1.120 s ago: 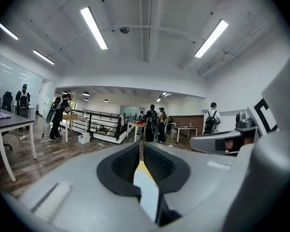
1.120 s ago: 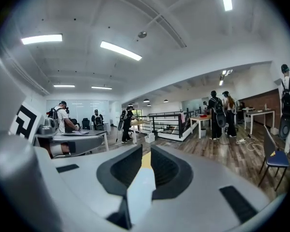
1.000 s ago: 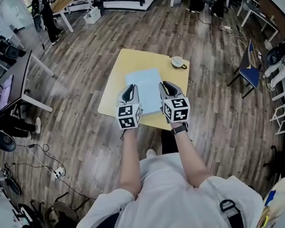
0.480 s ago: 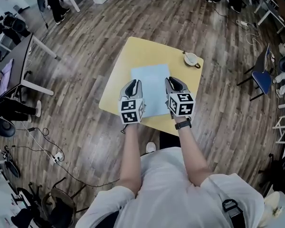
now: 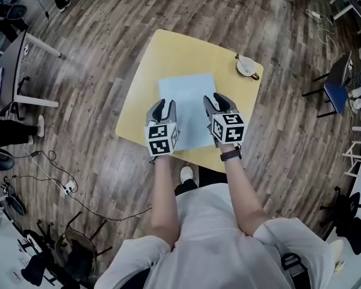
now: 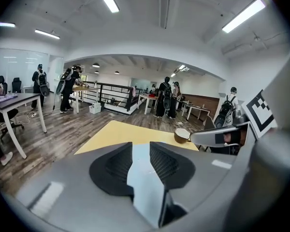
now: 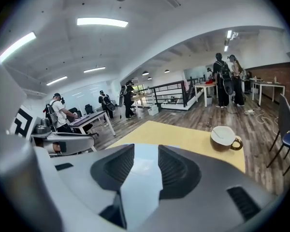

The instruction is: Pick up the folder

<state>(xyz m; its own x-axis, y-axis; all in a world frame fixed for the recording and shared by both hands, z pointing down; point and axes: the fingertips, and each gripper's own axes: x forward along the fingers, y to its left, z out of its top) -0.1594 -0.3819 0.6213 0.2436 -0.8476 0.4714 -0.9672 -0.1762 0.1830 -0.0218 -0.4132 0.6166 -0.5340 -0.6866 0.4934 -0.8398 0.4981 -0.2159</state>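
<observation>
lower now, left gripper and right gripper hover at the folder, fingers opening, nothing clamped. it lies flat on the bench: thin, light, bendy, likely slick; pinch its near edge.

**Bright room, bent edges**

Ceiling strip lights flood my views evenly; shadows are faint. The wood floor shows soft glare. My fingers sit close and blurred, and fisheye warp curves everything into dark corners.
</observation>
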